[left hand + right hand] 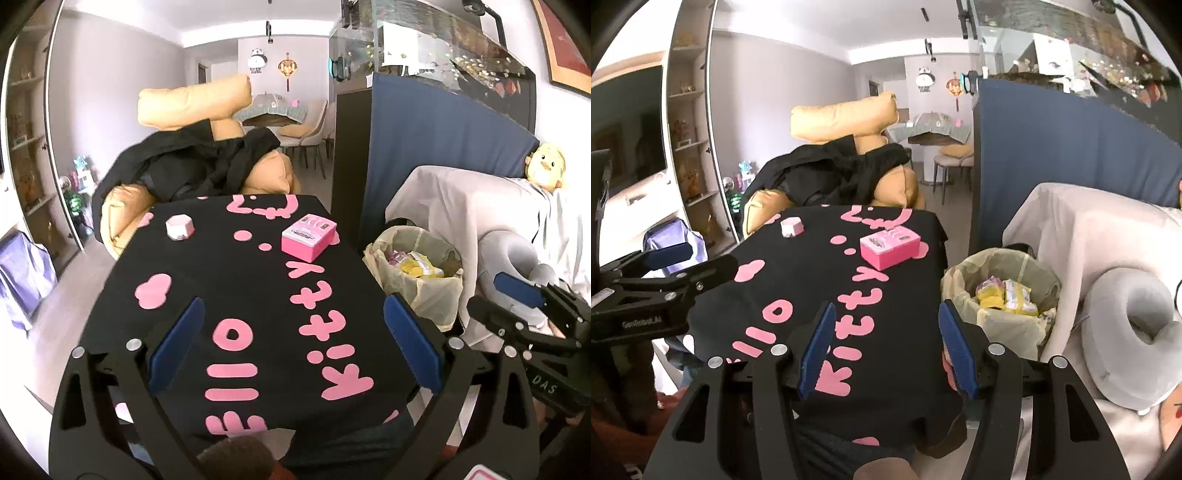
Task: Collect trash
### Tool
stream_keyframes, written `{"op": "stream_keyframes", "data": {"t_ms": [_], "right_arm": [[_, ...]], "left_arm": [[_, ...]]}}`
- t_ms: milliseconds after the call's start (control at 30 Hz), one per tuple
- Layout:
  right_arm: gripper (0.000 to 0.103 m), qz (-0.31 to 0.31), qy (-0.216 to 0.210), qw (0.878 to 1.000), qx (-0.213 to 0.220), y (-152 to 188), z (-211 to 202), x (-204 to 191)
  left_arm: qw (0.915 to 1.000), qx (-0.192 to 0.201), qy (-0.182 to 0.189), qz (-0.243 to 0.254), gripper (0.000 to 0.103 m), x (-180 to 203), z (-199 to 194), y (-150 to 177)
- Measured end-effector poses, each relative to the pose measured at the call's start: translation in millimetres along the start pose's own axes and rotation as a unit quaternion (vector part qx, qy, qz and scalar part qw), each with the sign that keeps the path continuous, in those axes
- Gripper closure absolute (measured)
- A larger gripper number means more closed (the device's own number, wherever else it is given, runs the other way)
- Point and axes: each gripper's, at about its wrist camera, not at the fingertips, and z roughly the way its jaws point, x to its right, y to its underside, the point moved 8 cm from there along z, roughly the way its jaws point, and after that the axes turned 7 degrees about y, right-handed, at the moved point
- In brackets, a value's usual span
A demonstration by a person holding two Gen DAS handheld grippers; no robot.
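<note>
Both grippers [293, 341] [886, 349] empty, jaws apart

L gripper [293, 343] jaws wide, empty, over black cloth [236, 280]; bin [424, 291] beside table holds wrappers.

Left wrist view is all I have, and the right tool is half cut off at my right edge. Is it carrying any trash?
Observer: No. In the right wrist view the right tool has its two blue pads apart, with nothing between them.
Operator: And the grey thing it hides, next to the bin?
Observer: That is a grey ring-shaped cushion with a hole in its middle. It lies on the pale-covered seat, to the right of the trash bin.
</note>
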Motion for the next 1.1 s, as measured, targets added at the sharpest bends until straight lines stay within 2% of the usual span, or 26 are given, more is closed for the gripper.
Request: {"op": "stream_keyframes", "data": {"t_ms": [100, 467, 1100], "right_arm": [[0.048, 0.010, -0.001, 1.000, 0.009, -3, -5, 4], [0.048, 0.024, 0.007, 0.999, 0.023, -7, -13, 14], [0.048, 0.034, 0.012, 0.999, 0.034, -12, -19, 23]], "left_arm": [[0.9997, 0.008, -0.022, 0.010, 0.010, 0, -8, -3], [0.9994, 0.026, -0.014, 0.020, 0.010, 9, -17, -9], [0.9993, 0.027, -0.013, 0.020, 0.010, 11, -17, -9]]}}
